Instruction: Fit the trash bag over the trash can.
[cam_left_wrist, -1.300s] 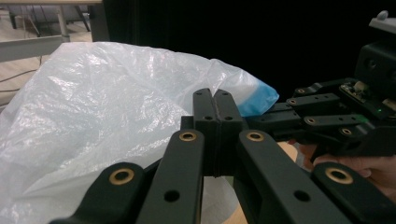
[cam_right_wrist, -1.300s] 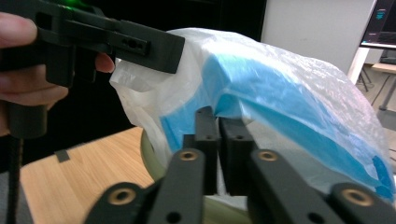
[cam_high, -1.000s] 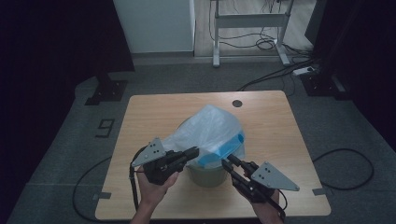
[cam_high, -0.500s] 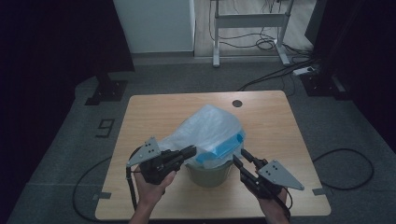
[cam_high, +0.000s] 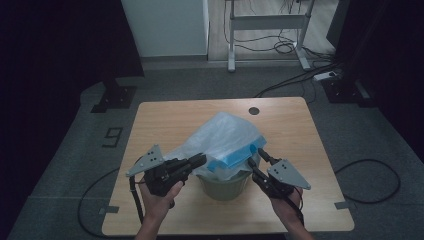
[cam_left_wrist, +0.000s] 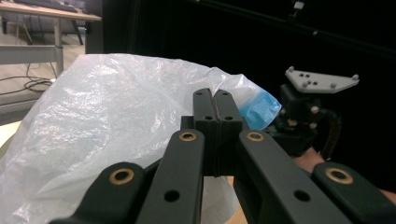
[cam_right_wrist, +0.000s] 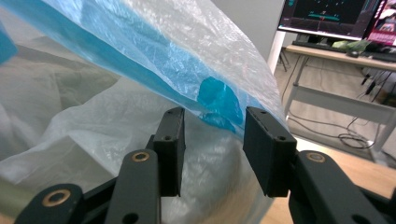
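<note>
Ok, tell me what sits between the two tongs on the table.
In the high view, the translucent white plastic bag with its blue band, draped over the grey-green bin, sits between left tongs and right tongs.

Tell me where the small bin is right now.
In the high view the bin stands on the near half of the wooden table, between the left gripper and right gripper, draped by the clear plastic bag.
</note>
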